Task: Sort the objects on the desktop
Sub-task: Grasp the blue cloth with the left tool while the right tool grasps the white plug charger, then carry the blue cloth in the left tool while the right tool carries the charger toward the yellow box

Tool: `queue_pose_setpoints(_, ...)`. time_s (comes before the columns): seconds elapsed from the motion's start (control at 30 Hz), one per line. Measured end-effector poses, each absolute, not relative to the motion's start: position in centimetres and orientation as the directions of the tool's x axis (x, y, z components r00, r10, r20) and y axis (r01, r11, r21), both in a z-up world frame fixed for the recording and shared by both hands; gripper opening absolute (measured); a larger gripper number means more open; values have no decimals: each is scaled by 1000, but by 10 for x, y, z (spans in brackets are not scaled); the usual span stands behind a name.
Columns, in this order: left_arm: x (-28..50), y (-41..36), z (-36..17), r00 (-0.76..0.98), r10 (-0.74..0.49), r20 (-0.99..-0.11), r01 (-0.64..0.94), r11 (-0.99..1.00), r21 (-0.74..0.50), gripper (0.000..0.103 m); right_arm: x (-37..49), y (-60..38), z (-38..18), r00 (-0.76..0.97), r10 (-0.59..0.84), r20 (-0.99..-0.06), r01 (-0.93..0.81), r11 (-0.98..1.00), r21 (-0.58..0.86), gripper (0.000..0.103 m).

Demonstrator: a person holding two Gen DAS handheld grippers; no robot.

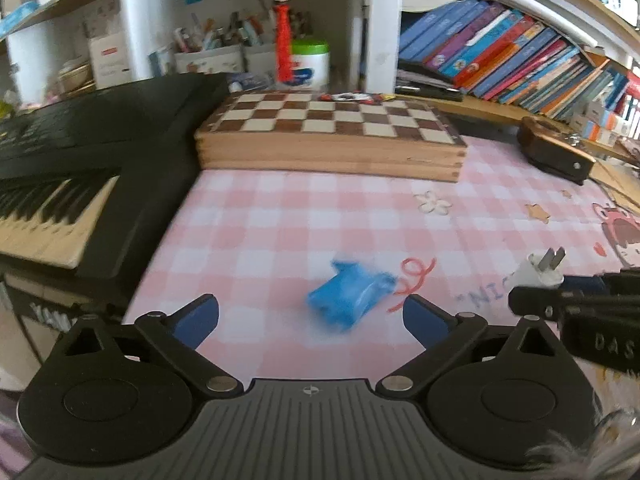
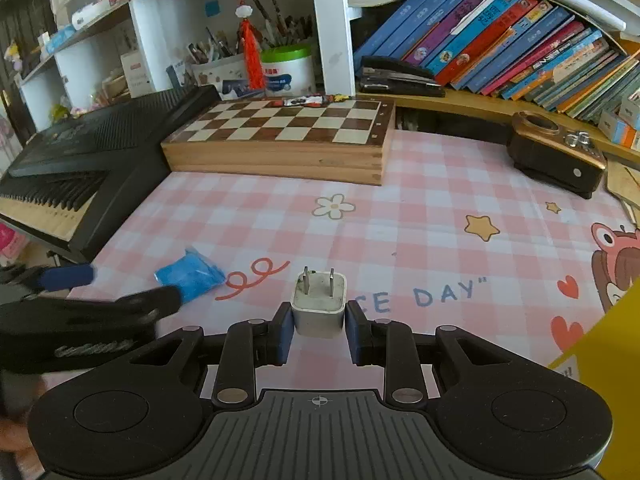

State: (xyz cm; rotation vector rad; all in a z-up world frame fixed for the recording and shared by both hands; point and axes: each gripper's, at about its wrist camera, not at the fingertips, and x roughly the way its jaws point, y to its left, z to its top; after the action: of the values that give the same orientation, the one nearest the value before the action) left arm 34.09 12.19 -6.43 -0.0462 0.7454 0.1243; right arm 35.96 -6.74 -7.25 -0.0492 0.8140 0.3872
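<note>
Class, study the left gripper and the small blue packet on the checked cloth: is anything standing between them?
Nothing visible does. The left gripper is open, and the blue packet lies just ahead on bare pink checked cloth. The right gripper, holding the white charger plug, is off to the side.

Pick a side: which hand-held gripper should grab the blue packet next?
Left. The left hand-held gripper is open with the blue packet lying just ahead of its fingers. The right hand-held gripper is shut on the white charger plug.
</note>
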Motion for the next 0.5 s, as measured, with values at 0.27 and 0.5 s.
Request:
queue_pose_setpoints(0.27,363,112,-81,722,67,-689,-85,996,7,58,356,-74,-69,629,319,-709,-346,931,112,26)
queue_pose_setpoints(0.5,355,112,-76,732,36,-680,-61,998,-12,29,351,-79,-65,638,321,-700,-343,932,115,26)
